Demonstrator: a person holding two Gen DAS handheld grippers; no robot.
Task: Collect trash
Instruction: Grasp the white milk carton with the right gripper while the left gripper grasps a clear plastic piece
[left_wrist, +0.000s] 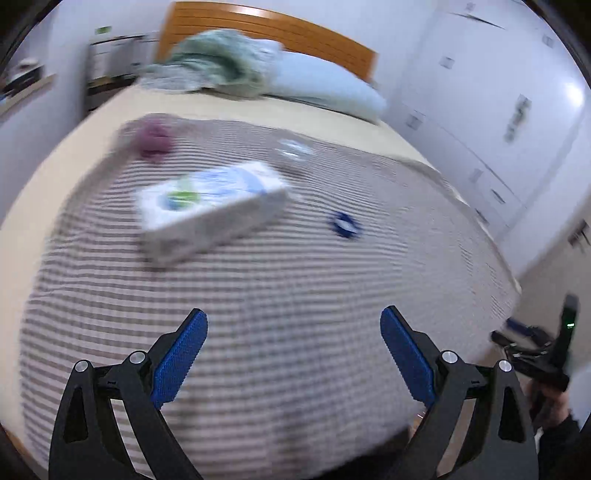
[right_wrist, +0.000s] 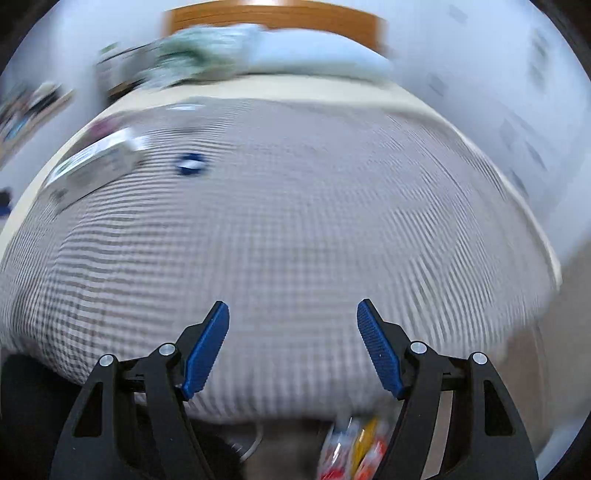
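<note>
Looking down along both grippers, I see a bed covered with a brown-and-white striped blanket; both views are smeared with blur. My left gripper hangs above the near part of the blanket with its blue fingers spread wide and nothing between them. My right gripper is also above the near edge of the bed, its fingers spread apart and empty.

The trash lies further up the bed. A white carton with blue and green print lies flat on the blanket, left of centre in the left view. Beyond it, towards the blanket's far left corner, sits a crumpled purple lump; I cannot tell what it is. To the right of the carton lies a small blue-and-white wrapper, apart from it, and further back a pale flat scrap, too blurred to name. In the right view the carton and the blue wrapper sit at the upper left, well away from my right fingers.

At the head of the bed a green cloth is heaped beside a pale blue pillow, against a wooden headboard. Below the foot of the bed, in the right view, I see some red, yellow and white packets, blurred.
</note>
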